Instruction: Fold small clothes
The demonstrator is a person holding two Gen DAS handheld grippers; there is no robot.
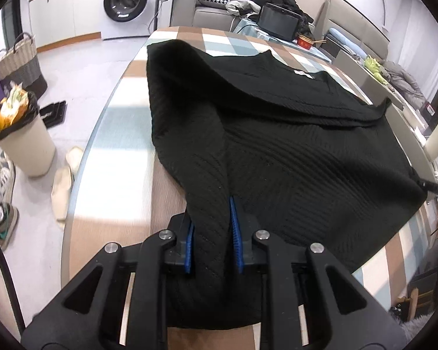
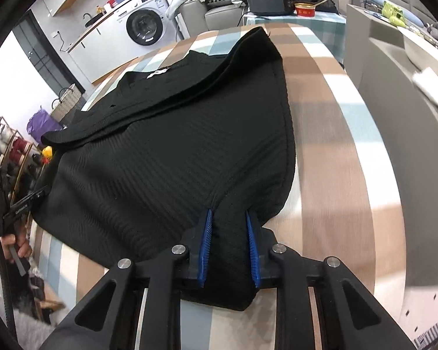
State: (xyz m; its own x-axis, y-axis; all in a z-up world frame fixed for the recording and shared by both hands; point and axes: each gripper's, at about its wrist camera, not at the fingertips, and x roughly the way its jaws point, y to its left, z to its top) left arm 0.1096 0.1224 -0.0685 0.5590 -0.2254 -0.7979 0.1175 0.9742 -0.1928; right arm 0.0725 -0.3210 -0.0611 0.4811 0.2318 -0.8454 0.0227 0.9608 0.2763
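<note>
Left tongs (image 1: 211, 227) clamped on a bunched corner of the black ribbed garment (image 1: 292, 151), which is spread over the checked tabletop (image 1: 116, 157); right tongs (image 1: 435, 188) at its far corner.

Even, bright indoor light fills both fisheye views, throwing pale glare patches on the checked tabletop (image 1: 116, 157) left of the black garment (image 1: 292, 151), whose knit swallows detail, while the tabletop beside it smears with motion blur and lines bow toward dark vignetted corners.

Black ribbed knit garment (image 1: 292, 151), half-folded, spread on checked tablecloth, near corners lifted
</note>
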